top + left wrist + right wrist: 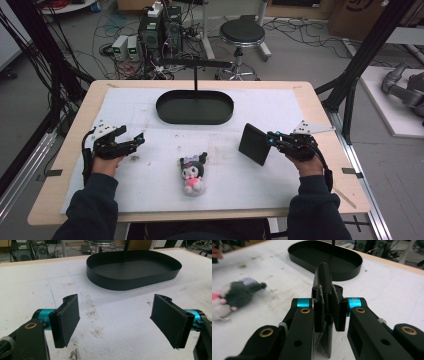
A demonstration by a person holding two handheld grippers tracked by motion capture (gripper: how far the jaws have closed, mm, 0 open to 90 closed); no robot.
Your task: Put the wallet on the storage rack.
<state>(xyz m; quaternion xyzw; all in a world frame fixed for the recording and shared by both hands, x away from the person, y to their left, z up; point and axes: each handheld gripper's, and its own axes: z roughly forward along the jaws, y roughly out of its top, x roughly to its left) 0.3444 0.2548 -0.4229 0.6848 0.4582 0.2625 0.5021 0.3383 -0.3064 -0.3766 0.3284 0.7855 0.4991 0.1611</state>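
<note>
Between the jaws of the right gripper [272, 138] a flat black square card [255, 144] is being clamped: in the right gripper view the two pads are pressing on its thin edge [323, 277] from both sides, and the card is standing upright out of the jaws towards the black oval tray [329, 257]. From the high view the card is hanging tilted just off the table [310, 107], to the right of the tray and nearer the person than it, well apart from its rim. The right hand [306, 162] is gripping the tool from behind, its dark sleeve coming in from the bottom edge.

Left of the tray, and again nearer the person, the left gripper [135, 140] is sitting low over the white mat [125, 105] with its jaws standing wide apart and nothing between them; in the left gripper view the two black pads [67, 320] are framing a bare, stained patch of mat, and the tray [132, 271] is lying straight ahead of them.

In front of the tray, about midway between the two grippers, a small plush doll [192, 172] with a black head and pink body is lying on the mat. Behind the tray's far rim a thin black T-shaped stand [195, 65] is rising.
</note>
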